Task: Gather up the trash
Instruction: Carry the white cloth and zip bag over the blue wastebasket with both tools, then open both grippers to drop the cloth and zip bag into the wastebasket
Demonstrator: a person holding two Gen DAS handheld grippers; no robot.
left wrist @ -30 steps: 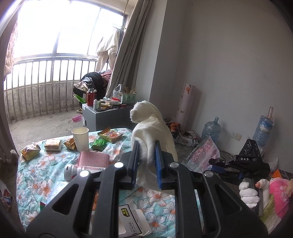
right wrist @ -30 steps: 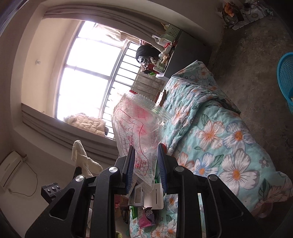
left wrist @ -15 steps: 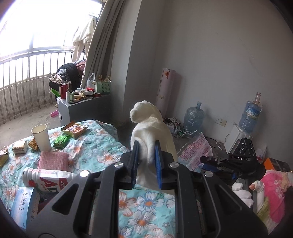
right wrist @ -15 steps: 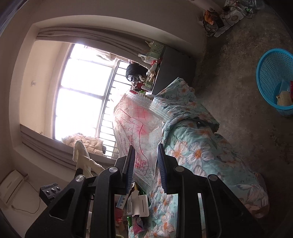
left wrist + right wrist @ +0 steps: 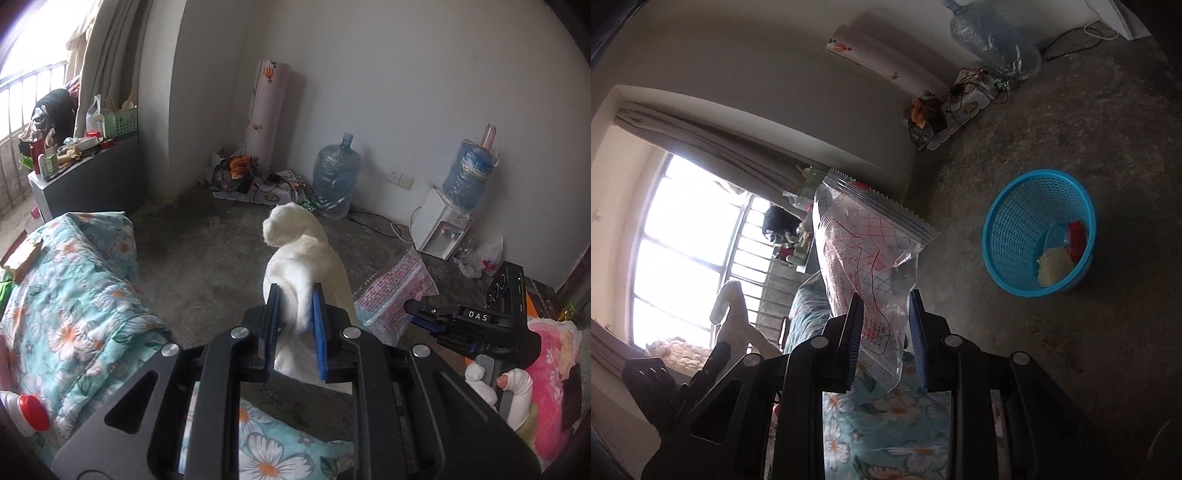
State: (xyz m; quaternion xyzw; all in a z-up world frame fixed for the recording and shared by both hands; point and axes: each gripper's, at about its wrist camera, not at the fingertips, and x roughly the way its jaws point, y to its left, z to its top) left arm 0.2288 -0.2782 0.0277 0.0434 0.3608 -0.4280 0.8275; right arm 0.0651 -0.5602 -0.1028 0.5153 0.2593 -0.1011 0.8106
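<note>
White tissue (image 5: 303, 266) clamped in left hand-held gripper (image 5: 296, 325), right hand-held gripper (image 5: 885, 328) pinching plastic wrapper (image 5: 866, 254)

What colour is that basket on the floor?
Bright blue; the basket shows best in the right wrist view.

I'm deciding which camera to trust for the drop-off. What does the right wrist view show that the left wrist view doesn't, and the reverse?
Only the right wrist view shows the blue basket on the floor, with scraps already inside. Only the left wrist view shows the water dispenser and the pink bundle. Both show the white cloth clamped in the left gripper, the clear wrapper clamped in the right gripper, the loose water jug and the floral quilt.
</note>
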